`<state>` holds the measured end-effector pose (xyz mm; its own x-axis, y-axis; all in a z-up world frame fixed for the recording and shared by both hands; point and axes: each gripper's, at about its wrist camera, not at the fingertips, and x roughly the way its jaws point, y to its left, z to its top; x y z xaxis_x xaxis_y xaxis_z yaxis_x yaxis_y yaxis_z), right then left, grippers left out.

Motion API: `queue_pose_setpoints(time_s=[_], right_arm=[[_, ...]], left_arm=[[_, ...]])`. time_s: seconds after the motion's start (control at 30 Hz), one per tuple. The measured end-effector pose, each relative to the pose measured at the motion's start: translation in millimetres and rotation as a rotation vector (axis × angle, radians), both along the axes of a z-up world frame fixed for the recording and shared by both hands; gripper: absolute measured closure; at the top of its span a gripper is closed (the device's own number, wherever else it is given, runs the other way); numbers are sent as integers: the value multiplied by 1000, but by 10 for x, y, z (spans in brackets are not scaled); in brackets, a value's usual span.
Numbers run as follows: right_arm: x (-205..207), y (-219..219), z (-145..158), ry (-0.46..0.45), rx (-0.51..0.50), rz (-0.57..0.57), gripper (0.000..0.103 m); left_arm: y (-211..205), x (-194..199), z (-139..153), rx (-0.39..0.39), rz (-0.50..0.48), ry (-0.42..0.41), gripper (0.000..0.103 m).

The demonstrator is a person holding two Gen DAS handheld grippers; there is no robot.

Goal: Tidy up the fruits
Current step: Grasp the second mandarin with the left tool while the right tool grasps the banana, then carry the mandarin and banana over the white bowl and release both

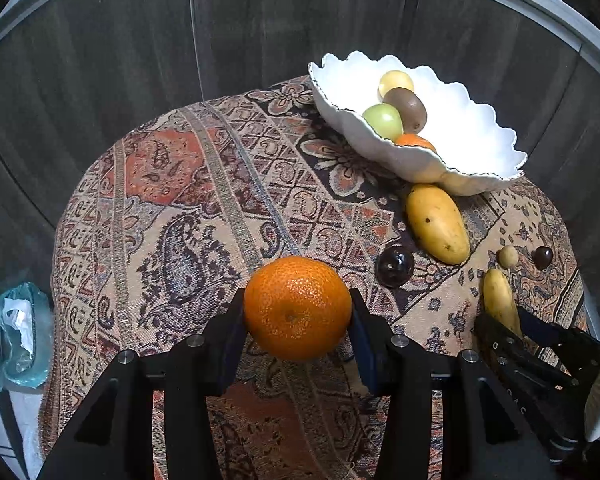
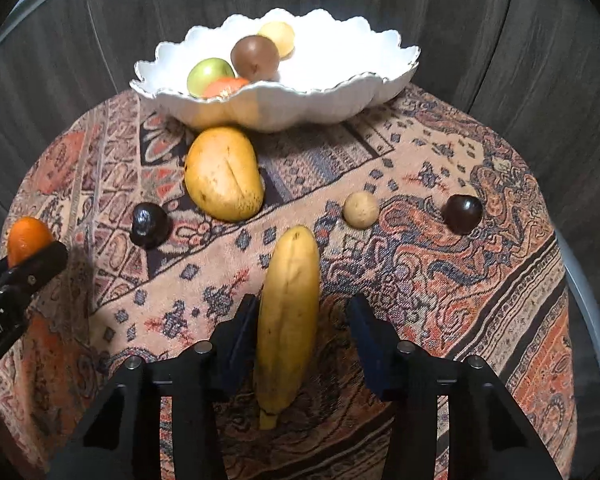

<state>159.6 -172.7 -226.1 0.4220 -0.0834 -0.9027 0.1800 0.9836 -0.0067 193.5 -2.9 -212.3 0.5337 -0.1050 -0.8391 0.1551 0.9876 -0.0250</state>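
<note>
Left wrist view: the left hand-held gripper point(image 1: 298, 314) is clenched on an orange point(image 1: 297, 307), both pads pressed to its sides, at the lower middle of the frame above the patterned cloth point(image 1: 172, 200) that covers the round worktop. At the upper right stands a white scalloped bowl point(image 1: 480, 152). In it lie a pale yellow round fruit point(image 1: 396, 82), a brown kiwi point(image 1: 406, 109), a green apple point(image 1: 383, 120) and, against the near wall, part of a second orange fruit point(image 1: 415, 141). Just below the bowl, on the cloth, lies a mango point(image 1: 437, 223); a dark plum point(image 1: 395, 266) sits to its lower left. Further right are a small tan ball point(image 1: 508, 256) and a second dark fruit point(image 1: 543, 257). At the lower right edge a banana point(image 1: 500, 300) shows between the fingers of the right hand-held gripper point(image 1: 516, 328).

Right wrist view: the banana point(image 2: 288, 320) lies lengthwise in the lower middle, between the fingers of the right hand-held gripper point(image 2: 302, 320). The left pad touches its side; the right pad stands clear of it, so the banana is not yet grasped. The bowl point(image 2: 300, 108) sits at the top centre, holding the same four fruits. The mango point(image 2: 224, 174) lies just below it, the plum point(image 2: 149, 226) to the left, the tan ball point(image 2: 361, 210) and the other dark fruit point(image 2: 462, 214) to the right. The orange point(image 2: 27, 240) appears at the left edge in the left hand-held gripper.
</note>
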Motion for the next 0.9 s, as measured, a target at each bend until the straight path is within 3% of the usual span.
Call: queue_pose_setpoints(time_s=[0.03, 0.07, 0.37, 0.9], right_arm=[[-3, 14, 6, -5, 3, 1, 74], [-7, 29, 11, -7, -1, 7, 74], [-50, -1, 108, -19, 16, 11, 75], [43, -217, 604, -108, 66, -4, 75]], left_arm=[[-1, 1, 3, -1, 0, -1, 56], [-2, 4, 5, -1, 0, -2, 56], [-41, -5, 41, -13, -17, -2, 56], [-300, 71, 386, -19, -61, -50, 56]])
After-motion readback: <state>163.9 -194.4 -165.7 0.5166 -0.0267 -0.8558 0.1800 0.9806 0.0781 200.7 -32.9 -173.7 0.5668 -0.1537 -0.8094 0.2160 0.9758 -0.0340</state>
